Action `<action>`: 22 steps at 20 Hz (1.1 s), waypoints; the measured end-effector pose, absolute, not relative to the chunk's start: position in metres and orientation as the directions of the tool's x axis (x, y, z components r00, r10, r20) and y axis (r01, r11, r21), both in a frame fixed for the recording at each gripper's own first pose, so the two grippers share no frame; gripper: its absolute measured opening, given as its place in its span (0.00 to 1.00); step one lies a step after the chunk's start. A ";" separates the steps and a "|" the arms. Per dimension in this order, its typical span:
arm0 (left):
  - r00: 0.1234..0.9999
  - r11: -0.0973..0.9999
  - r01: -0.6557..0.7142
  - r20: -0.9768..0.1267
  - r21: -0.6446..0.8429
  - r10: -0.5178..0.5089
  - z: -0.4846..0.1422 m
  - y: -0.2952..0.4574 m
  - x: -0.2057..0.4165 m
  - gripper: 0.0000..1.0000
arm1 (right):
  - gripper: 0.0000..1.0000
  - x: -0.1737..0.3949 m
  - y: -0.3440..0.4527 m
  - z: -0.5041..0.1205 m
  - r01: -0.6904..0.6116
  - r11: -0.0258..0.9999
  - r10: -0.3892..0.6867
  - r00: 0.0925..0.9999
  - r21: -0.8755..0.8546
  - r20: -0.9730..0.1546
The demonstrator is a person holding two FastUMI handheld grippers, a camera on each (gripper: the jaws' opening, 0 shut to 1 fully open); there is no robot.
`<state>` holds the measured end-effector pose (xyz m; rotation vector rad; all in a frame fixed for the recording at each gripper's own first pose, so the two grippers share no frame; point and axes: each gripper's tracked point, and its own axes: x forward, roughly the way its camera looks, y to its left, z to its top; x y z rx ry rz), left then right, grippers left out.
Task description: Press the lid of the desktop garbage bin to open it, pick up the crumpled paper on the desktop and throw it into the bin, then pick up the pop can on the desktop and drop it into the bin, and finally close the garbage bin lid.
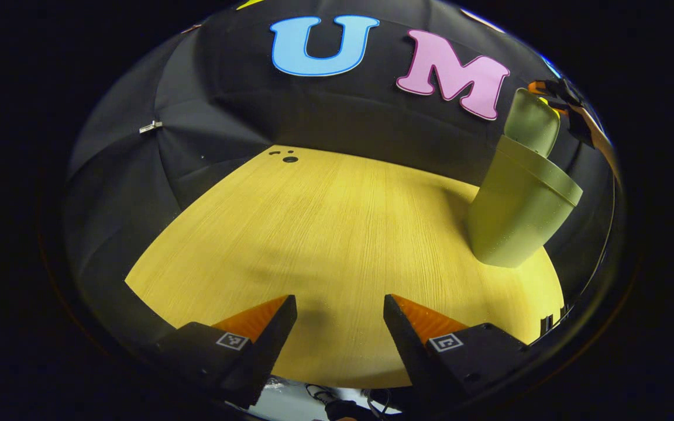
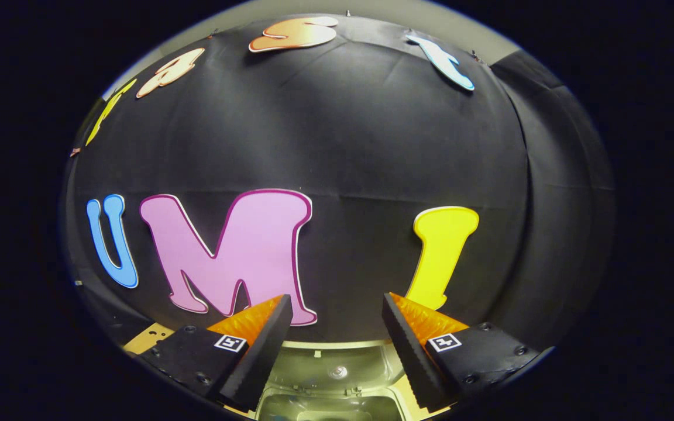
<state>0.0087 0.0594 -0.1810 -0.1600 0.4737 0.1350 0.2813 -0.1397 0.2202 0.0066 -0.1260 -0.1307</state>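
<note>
Right hand-held gripper [image 2: 337, 327], fingers apart and empty, above the open garbage bin [image 1: 515, 210] on the table [image 1: 325, 234]; left hand-held gripper [image 1: 340, 327] likewise apart; judged final step: press lid [image 1: 531, 123] shut.

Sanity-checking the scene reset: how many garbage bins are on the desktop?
1. The green garbage bin stands at the desktop's far right in the left gripper view, lid raised. The right gripper hangs over its open top. Anything behind the bin stays hidden.

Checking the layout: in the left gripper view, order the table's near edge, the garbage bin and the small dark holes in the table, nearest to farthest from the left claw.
1. Table's near edge, just beneath.
2. Garbage bin, right.
3. Small dark holes, far side.
</note>
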 end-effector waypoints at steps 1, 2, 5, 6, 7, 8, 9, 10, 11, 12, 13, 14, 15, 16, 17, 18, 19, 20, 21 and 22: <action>0.886 0.980 -0.160 -0.456 -0.118 0.090 -0.178 0.057 0.008 0.96 | 0.96 0.279 -0.137 0.216 0.114 0.993 -0.116 0.987 0.024 0.114; 0.889 0.981 -0.155 -0.449 -0.117 0.087 -0.175 0.057 0.008 0.96 | 0.97 0.283 -0.140 0.220 0.119 0.993 -0.121 0.985 0.027 0.125; 0.897 0.988 -0.132 -0.435 -0.079 0.085 -0.165 0.051 0.010 0.96 | 0.98 0.269 -0.139 0.213 0.109 0.994 -0.111 0.989 0.025 0.096; 0.902 0.991 -0.117 -0.424 -0.067 0.078 -0.161 0.048 0.011 0.96 | 0.97 0.261 -0.138 0.210 0.107 0.994 -0.109 0.990 0.025 0.090; 0.907 0.993 -0.101 -0.416 -0.063 0.065 -0.157 0.044 0.011 0.96 | 0.98 0.255 -0.137 0.208 0.107 0.994 -0.109 0.990 0.026 0.084; 0.911 0.994 -0.084 -0.408 -0.067 0.050 -0.155 0.039 0.012 0.96 | 0.98 0.248 -0.137 0.204 0.109 0.994 -0.111 0.991 0.028 0.077; 0.916 0.995 -0.069 -0.400 -0.072 0.034 -0.152 0.035 0.013 0.96 | 0.98 0.240 -0.136 0.200 0.108 0.994 -0.109 0.991 0.027 0.077; 0.919 0.996 -0.055 -0.394 -0.077 0.021 -0.152 0.033 0.014 0.96 | 0.98 0.233 -0.135 0.196 0.103 0.994 -0.105 0.992 0.024 0.077; 0.921 0.996 -0.042 -0.390 -0.080 0.008 -0.151 0.029 0.015 0.96 | 0.98 0.225 -0.134 0.190 0.099 0.995 -0.101 0.992 0.021 0.073; 0.921 0.996 -0.033 -0.389 -0.082 -0.001 -0.151 0.026 0.015 0.96 | 0.98 0.218 -0.133 0.184 0.094 0.995 -0.095 0.993 0.017 0.068; 0.922 0.996 -0.023 -0.387 -0.086 -0.012 -0.151 0.023 0.015 0.96 | 0.98 0.210 -0.132 0.177 0.090 0.996 -0.091 0.994 0.013 0.058; 0.921 0.996 -0.011 -0.389 -0.090 -0.025 -0.153 0.021 0.014 0.96 | 0.98 0.202 -0.132 0.168 0.090 0.996 -0.091 0.995 0.012 0.045; 0.916 0.996 -0.005 -0.401 -0.093 -0.032 -0.156 0.020 0.013 0.96 | 0.98 0.196 -0.132 0.160 0.093 0.996 -0.093 0.995 0.017 0.033; 0.914 0.995 -0.006 -0.403 -0.100 -0.035 -0.158 0.020 0.012 0.96 | 0.98 0.190 -0.132 0.152 0.096 0.995 -0.096 0.995 0.022 0.021; 0.914 0.994 -0.002 -0.403 -0.110 -0.042 -0.157 0.019 0.012 0.96 | 0.98 0.185 -0.132 0.142 0.100 0.995 -0.100 0.995 0.021 0.011; 0.914 0.993 0.002 -0.403 -0.119 -0.051 -0.159 0.018 0.012 0.96 | 0.98 0.181 -0.132 0.131 0.105 0.994 -0.104 0.995 0.016 -0.006; 0.913 0.992 0.006 -0.404 -0.126 -0.057 -0.160 0.018 0.011 0.96 | 0.98 0.176 -0.132 0.120 0.107 0.994 -0.107 0.994 0.012 -0.025; 0.911 0.991 0.011 -0.407 -0.131 -0.064 -0.161 0.017 0.012 0.96 | 0.98 0.173 -0.131 0.110 0.109 0.994 -0.109 0.993 0.009 -0.043; 0.908 0.991 0.015 -0.412 -0.135 -0.070 -0.162 0.017 0.012 0.96 | 0.98 0.170 -0.131 0.101 0.112 0.994 -0.111 0.992 0.008 -0.059; 0.905 0.990 0.016 -0.418 -0.143 -0.075 -0.164 0.018 0.010 0.96 | 0.98 0.168 -0.131 0.092 0.116 0.993 -0.115 0.991 0.006 -0.072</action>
